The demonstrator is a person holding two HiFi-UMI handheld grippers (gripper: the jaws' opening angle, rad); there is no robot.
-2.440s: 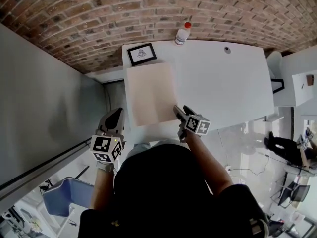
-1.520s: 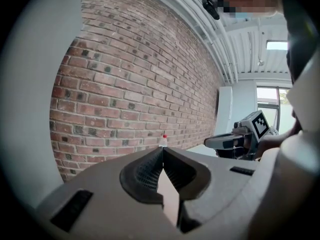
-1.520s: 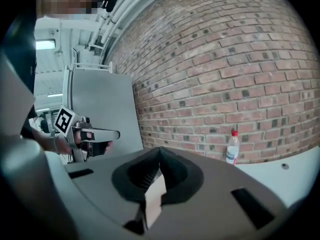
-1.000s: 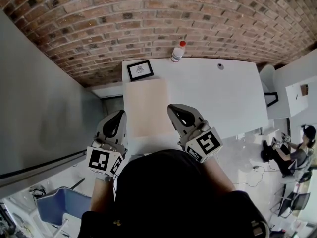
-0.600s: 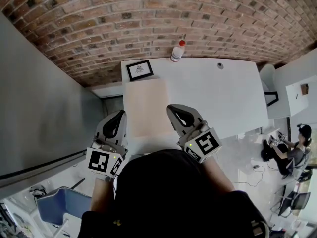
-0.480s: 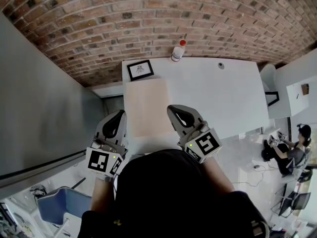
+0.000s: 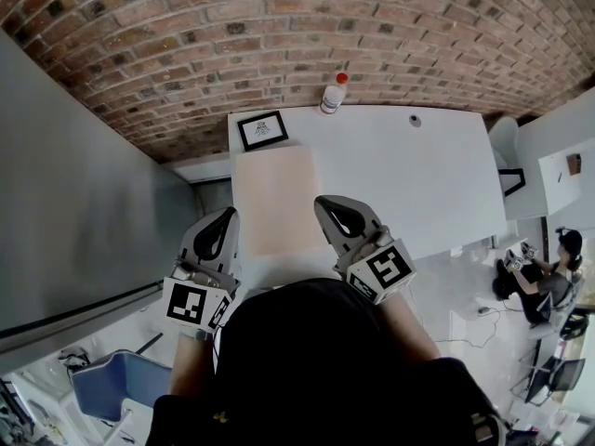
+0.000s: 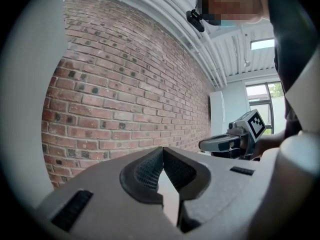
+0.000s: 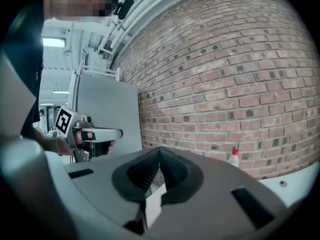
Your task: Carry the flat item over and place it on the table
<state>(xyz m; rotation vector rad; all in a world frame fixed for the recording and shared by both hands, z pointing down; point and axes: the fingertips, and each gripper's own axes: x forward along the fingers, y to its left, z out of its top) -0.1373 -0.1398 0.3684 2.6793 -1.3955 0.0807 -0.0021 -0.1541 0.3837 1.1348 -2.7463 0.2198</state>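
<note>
The flat item is a pale beige board (image 7: 276, 203) lying flat on the left part of the white table (image 7: 409, 175), its near edge by the table's front. My left gripper (image 7: 225, 214) hangs just left of the board's near corner and my right gripper (image 7: 322, 203) over its near right corner, both raised toward me. In the left gripper view the left gripper (image 8: 162, 149) has its jaws touching with nothing between them. The right gripper view shows the right gripper (image 9: 160, 149) shut and empty too.
A black-framed picture (image 7: 262, 130) lies at the table's far left corner, just beyond the board. A white bottle with a red cap (image 7: 330, 94) stands at the far edge against the brick wall (image 7: 279, 35). A grey partition (image 7: 84, 203) runs along the left.
The right gripper has lifted off the board's near right corner and come up toward me. Over the last second both grippers and the board stay still.
</note>
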